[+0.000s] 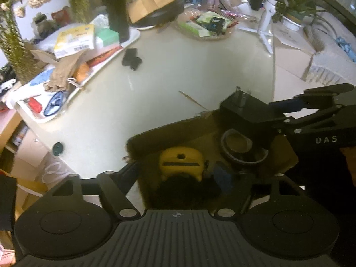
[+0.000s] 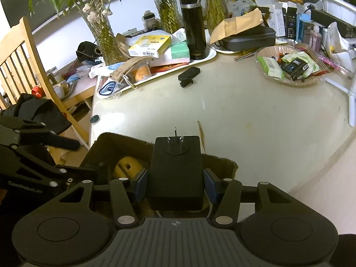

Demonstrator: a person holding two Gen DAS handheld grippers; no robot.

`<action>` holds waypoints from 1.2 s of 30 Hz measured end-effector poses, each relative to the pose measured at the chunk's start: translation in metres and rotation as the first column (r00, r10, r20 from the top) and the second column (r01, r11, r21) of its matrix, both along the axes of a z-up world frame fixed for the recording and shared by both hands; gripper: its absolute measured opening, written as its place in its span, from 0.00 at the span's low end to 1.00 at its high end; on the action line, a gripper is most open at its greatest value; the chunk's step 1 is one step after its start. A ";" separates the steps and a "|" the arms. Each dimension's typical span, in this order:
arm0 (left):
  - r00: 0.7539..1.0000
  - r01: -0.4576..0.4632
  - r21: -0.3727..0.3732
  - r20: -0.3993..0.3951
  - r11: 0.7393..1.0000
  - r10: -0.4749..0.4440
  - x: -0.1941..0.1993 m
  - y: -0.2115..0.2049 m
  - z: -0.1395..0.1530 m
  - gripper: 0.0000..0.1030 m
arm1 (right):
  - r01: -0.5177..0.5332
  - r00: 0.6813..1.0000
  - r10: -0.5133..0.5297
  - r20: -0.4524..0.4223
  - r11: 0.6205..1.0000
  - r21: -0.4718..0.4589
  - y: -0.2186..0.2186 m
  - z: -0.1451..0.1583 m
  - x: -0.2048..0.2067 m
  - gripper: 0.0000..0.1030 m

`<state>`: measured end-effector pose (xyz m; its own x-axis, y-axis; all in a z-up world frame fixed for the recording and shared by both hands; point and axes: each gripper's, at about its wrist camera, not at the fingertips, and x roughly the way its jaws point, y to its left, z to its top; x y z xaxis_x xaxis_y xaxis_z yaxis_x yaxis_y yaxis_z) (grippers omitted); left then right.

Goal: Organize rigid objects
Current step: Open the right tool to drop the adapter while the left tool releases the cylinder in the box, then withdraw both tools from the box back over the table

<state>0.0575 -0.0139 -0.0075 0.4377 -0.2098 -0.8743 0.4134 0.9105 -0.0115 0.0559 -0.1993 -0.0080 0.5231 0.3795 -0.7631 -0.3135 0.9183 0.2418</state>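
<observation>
Charger brick (image 2: 176,169), pinched in my right tongs (image 2: 175,183), is hovering over the box (image 2: 124,146) (left tongs (image 1: 189,178) gaping, empty); releasing off-centre risks clipping the far rim.

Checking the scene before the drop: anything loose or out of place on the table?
Yes: a small black gadget lies alone on the bare table, outside the tray, and a thin wooden stick lies loose just beyond the cardboard box.

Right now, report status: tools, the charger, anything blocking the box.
Right tool clamped on black charger, prongs forward, over cardboard box. Left tool open, empty, at the box. Yellow item and tape roll already inside.
</observation>
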 end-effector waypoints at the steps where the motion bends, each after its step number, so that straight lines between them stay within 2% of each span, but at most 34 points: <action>1: 1.000 -0.002 0.008 0.000 1.000 0.002 -0.001 0.000 0.000 0.73 | 0.000 1.000 0.000 -0.001 1.000 0.000 0.000 -0.001 0.000 0.55; 14: 0.999 -0.021 -0.008 -0.028 1.000 0.020 -0.005 0.005 -0.005 0.73 | -0.052 0.998 0.052 -0.019 0.999 0.007 0.015 0.000 -0.002 0.55; 15: 0.999 -0.023 -0.006 -0.028 1.000 0.022 -0.005 0.005 -0.005 0.73 | -0.054 0.998 0.054 -0.019 0.998 -0.017 0.017 -0.002 -0.001 0.58; 16: 0.999 -0.026 -0.005 -0.029 1.000 0.026 -0.004 0.005 -0.005 0.73 | -0.051 0.999 0.051 -0.014 0.998 -0.038 0.019 -0.004 -0.001 0.71; 18: 0.999 -0.032 -0.005 -0.032 0.999 0.032 -0.004 0.006 -0.005 0.73 | -0.047 0.999 0.047 -0.005 0.997 -0.069 0.021 -0.006 -0.001 0.84; 21: 0.999 -0.035 -0.002 -0.031 0.999 0.035 -0.003 0.006 -0.005 0.73 | -0.050 0.999 0.049 -0.012 0.997 -0.067 0.020 -0.008 -0.001 0.93; 30: 0.998 -0.051 0.018 -0.040 0.999 0.051 -0.001 0.005 -0.004 0.73 | -0.053 0.999 0.053 -0.006 0.994 -0.092 0.017 -0.010 -0.003 1.00; 36: 0.998 -0.052 0.033 -0.046 0.998 0.054 0.001 0.004 -0.005 0.73 | -0.023 0.999 0.025 0.020 0.995 -0.098 0.012 -0.007 -0.004 1.00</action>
<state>0.0588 -0.0104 -0.0123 0.4061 -0.1593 -0.8998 0.3644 0.9312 -0.0005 0.0524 -0.1870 -0.0150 0.5310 0.3163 -0.7861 -0.3395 0.9294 0.1446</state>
